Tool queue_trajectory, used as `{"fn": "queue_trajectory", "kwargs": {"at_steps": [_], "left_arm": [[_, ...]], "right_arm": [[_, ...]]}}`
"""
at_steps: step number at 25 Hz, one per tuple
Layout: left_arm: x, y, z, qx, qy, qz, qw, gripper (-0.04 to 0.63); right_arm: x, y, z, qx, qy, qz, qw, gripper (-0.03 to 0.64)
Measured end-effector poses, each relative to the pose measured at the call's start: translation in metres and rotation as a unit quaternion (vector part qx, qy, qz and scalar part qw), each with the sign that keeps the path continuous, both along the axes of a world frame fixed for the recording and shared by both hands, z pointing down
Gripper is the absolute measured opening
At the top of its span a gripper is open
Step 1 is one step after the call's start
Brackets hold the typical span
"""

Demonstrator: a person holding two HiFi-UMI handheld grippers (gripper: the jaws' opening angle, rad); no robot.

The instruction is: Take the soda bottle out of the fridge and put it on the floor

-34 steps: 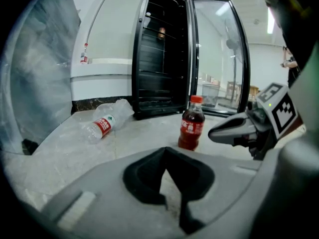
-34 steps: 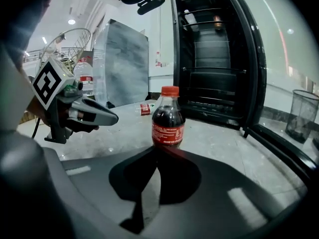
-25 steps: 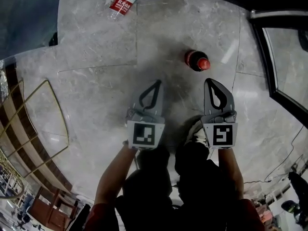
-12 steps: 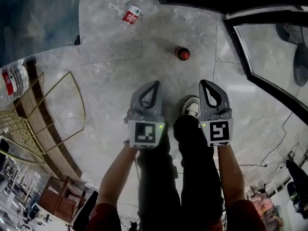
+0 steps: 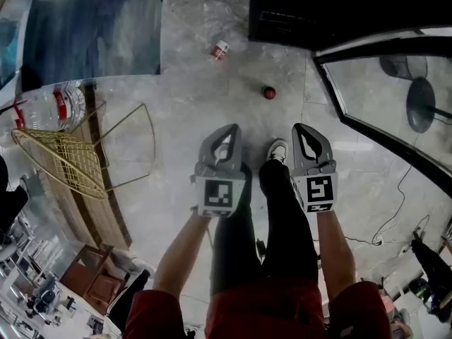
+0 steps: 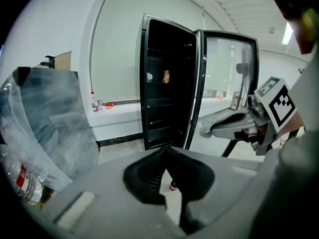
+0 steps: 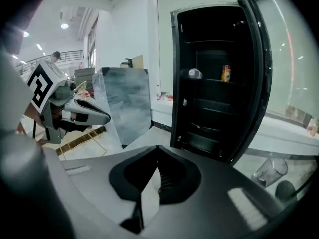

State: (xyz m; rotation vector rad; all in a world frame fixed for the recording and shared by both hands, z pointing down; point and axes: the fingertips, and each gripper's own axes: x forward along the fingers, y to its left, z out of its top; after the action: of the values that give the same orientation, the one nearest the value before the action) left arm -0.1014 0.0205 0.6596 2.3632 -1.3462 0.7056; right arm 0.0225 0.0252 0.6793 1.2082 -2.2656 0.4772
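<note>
Bottle out and set down; the task looks finished.
The soda bottle (image 5: pixel 268 92) stands on the floor (image 5: pixel 180 122) near the open fridge (image 6: pixel 167 83). The left tongs (image 5: pixel 230 128) and right tongs (image 5: pixel 299 128) are pressed together and empty, well apart from it.

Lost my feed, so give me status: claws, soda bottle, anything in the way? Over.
Left claw and right claw shut, both empty. Soda bottle upright on floor, apart from both claws. Fridge door open; nothing in the way.

Soda bottle (image 5: pixel 269 92) tiny, lbl unreadable; fridge (image 5: pixel 296 20) cut off @ top edge; shelf can (image 7: pixel 226 72) print illegible.
</note>
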Motion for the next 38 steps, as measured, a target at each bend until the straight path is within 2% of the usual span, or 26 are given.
{"fn": "queue_trajectory", "kwargs": {"at_steps": [4, 8, 11, 18, 22, 28, 32, 38], "left_arm": [[0.000, 0.007, -0.079, -0.015, 0.014, -0.023, 0.9995, 0.000], [0.000, 0.019, -0.146, -0.014, 0.001, -0.023, 0.9996, 0.000], [0.001, 0.027, -0.190, -0.007, 0.010, -0.027, 0.9996, 0.000], [-0.008, 0.044, -0.277, 0.026, 0.013, -0.016, 0.9995, 0.000], [-0.021, 0.040, -0.306, 0.041, 0.011, -0.030, 0.9987, 0.000], [-0.033, 0.029, -0.329, 0.061, 0.010, -0.047, 0.9970, 0.000], [-0.030, 0.030, -0.337, 0.053, 0.015, -0.048, 0.9973, 0.000], [-0.022, 0.020, -0.342, 0.054, 0.011, -0.048, 0.9973, 0.000]], "right_arm": [[0.001, -0.007, -0.082, 0.007, -0.009, -0.019, 1.000, 0.002], [0.004, -0.002, -0.153, 0.007, -0.011, -0.024, 1.000, 0.002], [0.007, 0.008, -0.195, -0.008, -0.029, -0.009, 0.999, 0.002], [0.020, 0.034, -0.270, -0.008, -0.043, 0.029, 0.999, 0.002], [0.031, 0.037, -0.295, -0.030, -0.051, 0.043, 0.997, 0.002], [0.039, 0.031, -0.322, 0.001, -0.040, 0.040, 0.998, 0.002], [0.042, 0.030, -0.329, -0.003, -0.054, 0.061, 0.997, 0.002], [0.039, 0.014, -0.338, 0.006, -0.074, 0.068, 0.995, 0.002]]}}
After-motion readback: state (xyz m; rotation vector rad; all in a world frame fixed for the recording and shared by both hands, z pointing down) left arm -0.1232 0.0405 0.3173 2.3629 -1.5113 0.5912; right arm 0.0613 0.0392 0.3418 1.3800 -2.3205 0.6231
